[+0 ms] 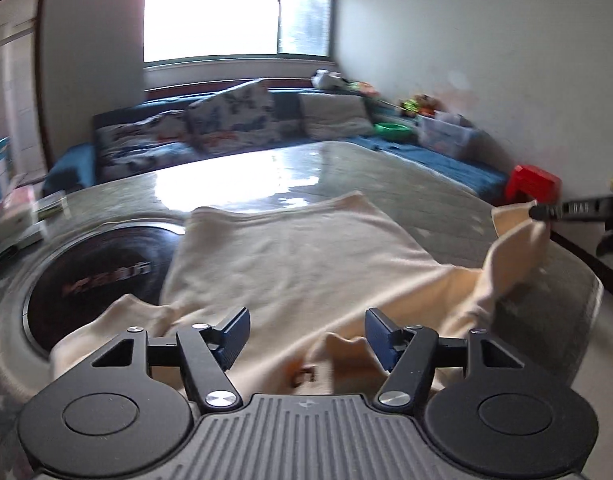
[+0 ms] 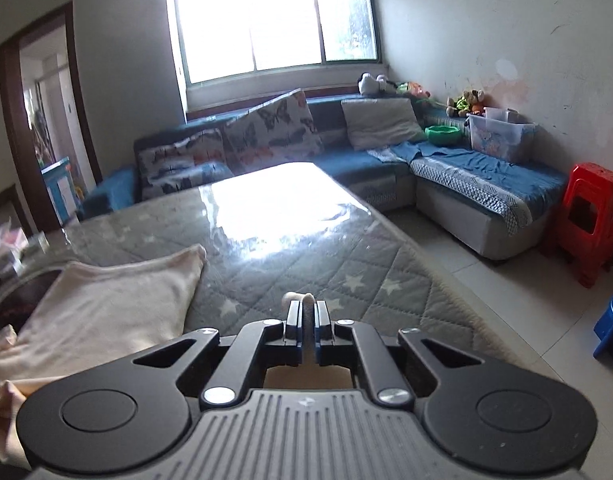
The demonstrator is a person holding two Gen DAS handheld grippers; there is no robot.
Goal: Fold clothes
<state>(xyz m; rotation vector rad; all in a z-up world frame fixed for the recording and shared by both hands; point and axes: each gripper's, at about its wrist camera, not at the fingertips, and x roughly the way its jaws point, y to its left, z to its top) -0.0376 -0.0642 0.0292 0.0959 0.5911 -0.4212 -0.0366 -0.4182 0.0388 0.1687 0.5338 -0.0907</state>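
A soft cream garment (image 1: 290, 256) is spread on the quilted table (image 2: 306, 272); its sleeve is pinched by the clenched right gripper (image 2: 306, 312), while the left gripper (image 1: 306, 336) is held released above it.

Both fisheye views sit low behind their own claws, facing across the grey star-quilted counter (image 1: 406, 168) toward the bright window (image 2: 274, 20) and blue corner sofa (image 2: 486, 176); the left sits close over the cream garment (image 1: 290, 256), which both share
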